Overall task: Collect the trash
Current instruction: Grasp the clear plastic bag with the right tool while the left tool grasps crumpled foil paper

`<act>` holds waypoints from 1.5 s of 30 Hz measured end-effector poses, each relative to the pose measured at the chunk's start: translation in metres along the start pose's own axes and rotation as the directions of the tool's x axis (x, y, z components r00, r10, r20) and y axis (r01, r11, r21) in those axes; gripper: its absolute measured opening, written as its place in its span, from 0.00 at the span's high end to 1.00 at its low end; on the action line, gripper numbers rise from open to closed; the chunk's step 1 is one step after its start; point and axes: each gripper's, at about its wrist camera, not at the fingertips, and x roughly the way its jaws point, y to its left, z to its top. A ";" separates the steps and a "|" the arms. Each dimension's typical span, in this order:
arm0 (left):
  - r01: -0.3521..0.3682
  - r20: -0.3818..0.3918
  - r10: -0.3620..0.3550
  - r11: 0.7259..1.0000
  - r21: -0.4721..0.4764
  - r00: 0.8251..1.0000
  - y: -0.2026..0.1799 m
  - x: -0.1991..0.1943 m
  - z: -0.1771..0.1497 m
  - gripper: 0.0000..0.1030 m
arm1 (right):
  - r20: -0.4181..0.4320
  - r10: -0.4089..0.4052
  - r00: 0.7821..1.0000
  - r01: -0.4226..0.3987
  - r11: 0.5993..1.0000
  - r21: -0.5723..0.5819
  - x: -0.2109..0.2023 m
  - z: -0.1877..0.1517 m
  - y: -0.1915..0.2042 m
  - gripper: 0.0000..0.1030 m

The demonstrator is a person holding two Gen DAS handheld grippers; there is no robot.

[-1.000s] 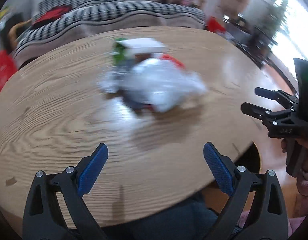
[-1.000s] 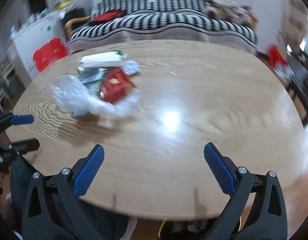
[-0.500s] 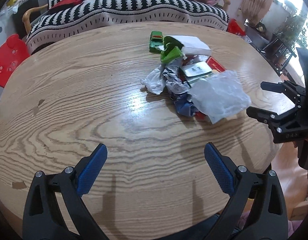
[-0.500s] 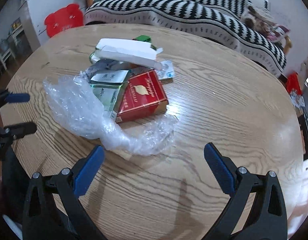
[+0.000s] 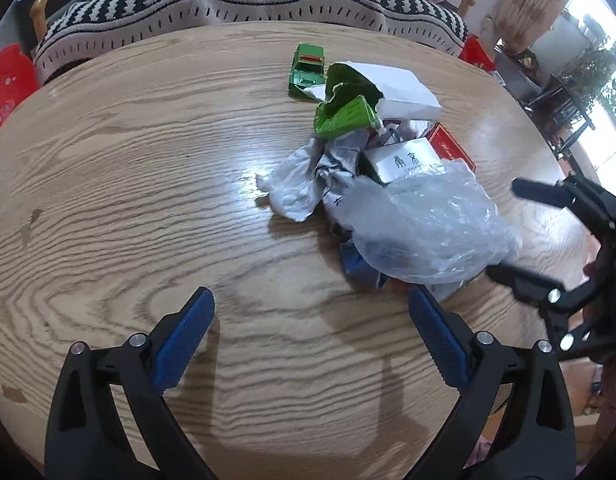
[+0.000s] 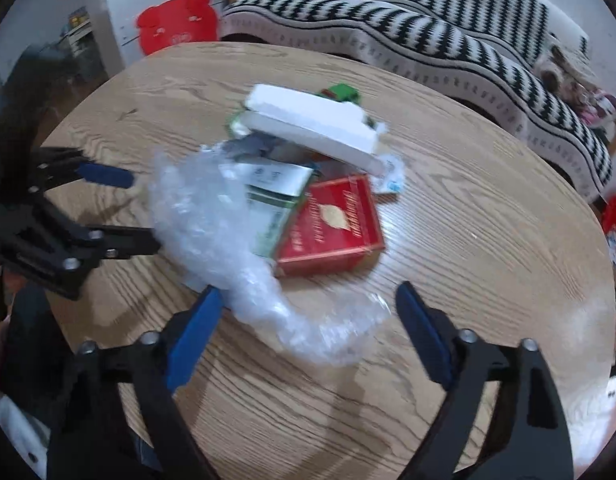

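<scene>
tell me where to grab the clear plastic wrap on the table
Grip the loose crumpled tail of the clear plastic wrap nearest the right hand-held gripper, coming from the table's near edge. That end trails free on bare wood, clear of the red box; the closing jaws already straddle it.

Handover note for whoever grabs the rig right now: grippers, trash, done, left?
Left gripper: open, empty, over bare table short of the pile.
Right gripper: closing, tail of the clear plastic bag between its fingers, pads not yet pressing on it.
Trash in one heap mid-table: bag, red box, silver-green box, white box, green wrapper, crumpled paper. Green toy car sits just beyond it.
Done: nothing collected.
Left: grip the bag, then clear the whole heap. No bin in view.
</scene>
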 end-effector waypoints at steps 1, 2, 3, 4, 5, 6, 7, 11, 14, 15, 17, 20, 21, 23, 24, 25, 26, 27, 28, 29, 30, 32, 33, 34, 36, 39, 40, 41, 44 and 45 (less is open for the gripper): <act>0.001 -0.003 -0.001 1.000 -0.002 1.000 -0.001 0.001 0.002 0.08 | -0.005 0.013 1.000 -0.013 1.000 -0.012 0.002 0.002 0.002 0.32; 0.004 -0.006 -0.004 1.000 -0.003 1.000 -0.002 0.003 0.004 0.08 | -0.008 0.022 1.000 -0.023 1.000 -0.019 0.004 0.003 0.004 0.45; 0.004 -0.006 -0.005 1.000 -0.006 1.000 -0.003 0.004 0.005 0.08 | -0.009 0.034 0.999 -0.034 0.999 -0.027 0.006 0.004 0.006 0.63; 0.003 -0.001 -0.003 1.000 -0.010 1.000 -0.004 0.006 0.007 0.08 | -0.008 0.043 0.999 -0.043 0.999 -0.026 0.007 0.004 0.006 0.70; 0.005 0.008 -0.005 1.000 -0.013 1.000 -0.005 0.007 0.010 0.08 | -0.004 0.058 0.998 -0.058 0.998 -0.018 0.008 0.005 0.006 0.72; 0.013 0.017 -0.013 1.000 -0.017 1.000 -0.006 0.008 0.012 0.08 | -0.001 0.068 0.998 -0.068 0.998 -0.008 0.007 0.005 0.005 0.73; 0.029 0.024 -0.029 0.999 -0.023 0.999 -0.007 0.009 0.015 0.10 | 0.002 0.078 0.997 -0.078 0.997 0.000 0.006 0.004 0.004 0.74; 0.085 0.022 -0.084 0.996 -0.029 0.996 -0.012 0.017 0.021 0.41 | 0.044 0.077 0.996 -0.079 0.995 0.061 -0.008 -0.004 -0.009 0.74; 0.106 0.031 -0.105 0.994 -0.027 0.994 -0.016 0.023 0.023 0.64 | 0.078 0.038 0.996 -0.048 0.991 0.127 -0.022 -0.014 -0.028 0.74; 0.119 0.035 -0.118 0.992 -0.033 0.992 -0.016 0.024 0.023 0.67 | 0.081 0.028 0.996 -0.039 0.989 0.141 -0.024 -0.018 -0.032 0.74; 0.149 0.038 -0.147 0.987 -0.056 0.988 -0.015 0.024 0.021 0.70 | 0.079 0.025 0.997 -0.038 0.985 0.168 -0.026 -0.025 -0.038 0.74; 0.167 0.049 -0.163 0.983 -0.073 0.985 -0.011 0.018 0.017 0.71 | 0.071 0.015 0.997 -0.030 0.979 0.202 -0.028 -0.034 -0.048 0.74; 0.165 0.059 -0.161 0.984 -0.071 0.985 -0.009 0.014 0.017 0.72 | 0.070 0.008 0.998 -0.023 0.976 0.217 -0.028 -0.037 -0.051 0.74; 0.154 0.082 -0.149 0.986 -0.062 0.985 -0.008 0.003 0.017 0.72 | 0.067 -0.011 0.998 -0.005 0.970 0.241 -0.030 -0.040 -0.055 0.74; 0.145 0.098 -0.139 0.988 -0.054 0.985 -0.008 -0.004 0.018 0.72 | 0.066 -0.023 0.998 0.005 0.968 0.251 -0.031 -0.041 -0.057 0.74; 0.136 0.118 -0.131 0.990 -0.044 0.984 -0.009 -0.013 0.019 0.72 | 0.069 -0.029 0.997 0.009 0.965 0.262 -0.032 -0.042 -0.059 0.74; 0.132 0.131 -0.126 0.991 -0.037 0.983 -0.009 -0.020 0.021 0.72 | 0.073 -0.030 0.997 0.010 0.963 0.269 -0.033 -0.043 -0.059 0.74; 0.127 0.147 -0.121 0.992 -0.027 0.982 -0.010 -0.028 0.022 0.72 | 0.077 -0.035 0.996 0.012 0.961 0.275 -0.035 -0.044 -0.060 0.74; 0.122 0.157 -0.117 0.992 -0.021 0.981 -0.011 -0.032 0.023 0.72 | 0.084 -0.042 0.996 0.017 0.960 0.281 -0.038 -0.045 -0.059 0.74; 0.115 0.175 -0.111 0.993 -0.010 0.978 -0.012 -0.042 0.024 0.72 | 0.088 -0.043 0.995 0.017 0.958 0.285 -0.040 -0.046 -0.059 0.74; 0.109 0.187 -0.107 0.994 -0.002 0.976 -0.013 -0.049 0.025 0.72 | 0.092 -0.044 0.995 0.016 0.958 0.288 -0.042 -0.047 -0.058 0.74; 0.074 0.220 -0.078 0.997 0.024 0.972 -0.017 -0.065 0.024 0.72 | 0.097 -0.047 0.994 0.017 0.957 0.289 -0.046 -0.049 -0.056 0.74; 0.050 0.233 -0.058 0.998 0.040 0.971 -0.019 -0.071 0.023 0.72 | 0.099 -0.047 0.994 0.017 0.957 0.290 -0.048 -0.049 -0.054 0.74; 0.020 0.238 -0.033 0.998 0.059 0.971 -0.020 -0.075 0.021 0.72 | 0.102 -0.048 0.994 0.016 0.957 0.291 -0.050 -0.050 -0.053 0.74; -0.008 0.222 -0.009 0.997 0.075 0.975 -0.015 -0.073 0.016 0.71 | 0.104 -0.048 0.993 0.016 0.956 0.293 -0.052 -0.051 -0.052 0.74; -0.012 0.167 0.006 0.999 0.035 0.986 0.005 -0.060 0.002 0.72 | 0.104 -0.047 0.993 0.014 0.956 0.292 -0.053 -0.052 -0.051 0.74; -0.016 0.149 0.013 1.000 0.016 0.989 0.013 -0.054 -0.003 0.72 | 0.104 -0.046 0.993 0.014 0.956 0.292 -0.054 -0.053 -0.050 0.74; -0.024 0.141 0.023 1.000 0.006 0.990 0.019 -0.052 -0.007 0.72 | 0.103 -0.046 0.994 0.014 0.956 0.292 -0.054 -0.054 -0.049 0.74; -0.058 0.121 0.059 0.998 -0.017 0.991 0.034 -0.047 -0.014 0.71 | 0.098 -0.052 0.994 0.021 0.954 0.299 -0.055 -0.059 -0.048 0.74; -0.062 0.117 0.065 0.998 -0.024 0.991 0.038 -0.048 -0.015 0.71 | 0.097 -0.056 0.994 0.024 0.953 0.303 -0.055 -0.061 -0.049 0.74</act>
